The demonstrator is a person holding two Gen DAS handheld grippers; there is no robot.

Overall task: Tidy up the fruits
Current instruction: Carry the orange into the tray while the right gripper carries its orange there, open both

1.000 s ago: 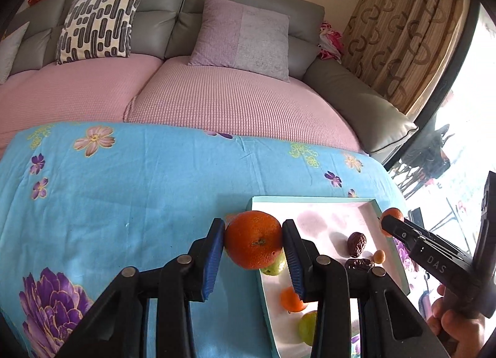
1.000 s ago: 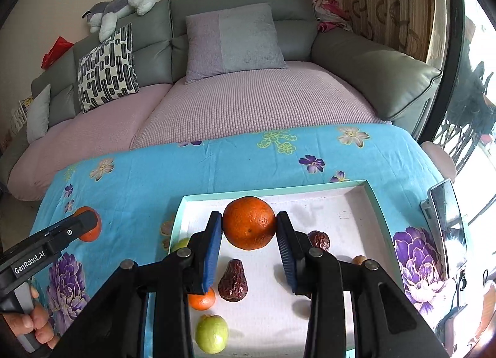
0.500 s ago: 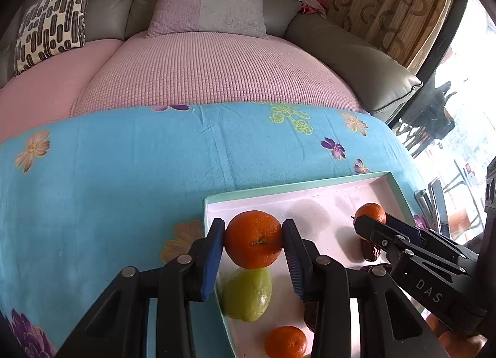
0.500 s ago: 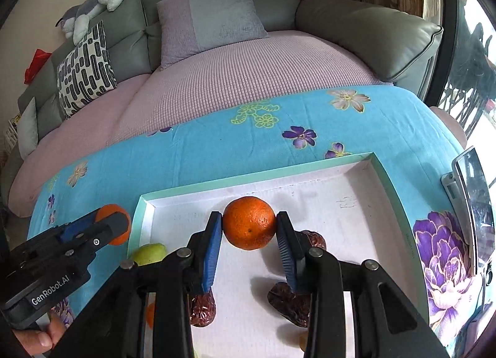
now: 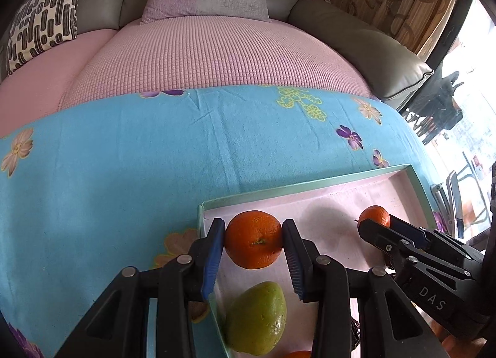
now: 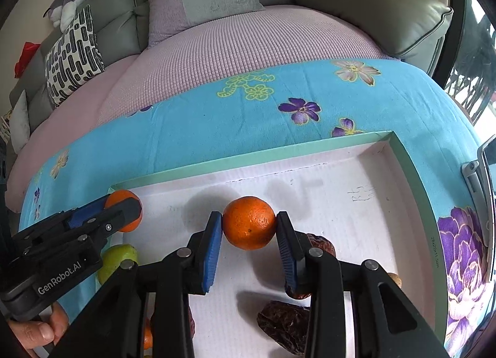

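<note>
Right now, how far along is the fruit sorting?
Done: a green pear-shaped fruit and wrinkled brown dates already lie in the shallow mint-rimmed tray. In hand: each gripper, left and right, clamps a round orange above it. Left: setting both down.

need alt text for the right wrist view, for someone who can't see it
The right gripper holds an orange over a white tray on a blue floral cloth. At left, the left gripper holds a second orange near a green fruit; dark dates lie in the tray, with a grey sofa behind.
</note>
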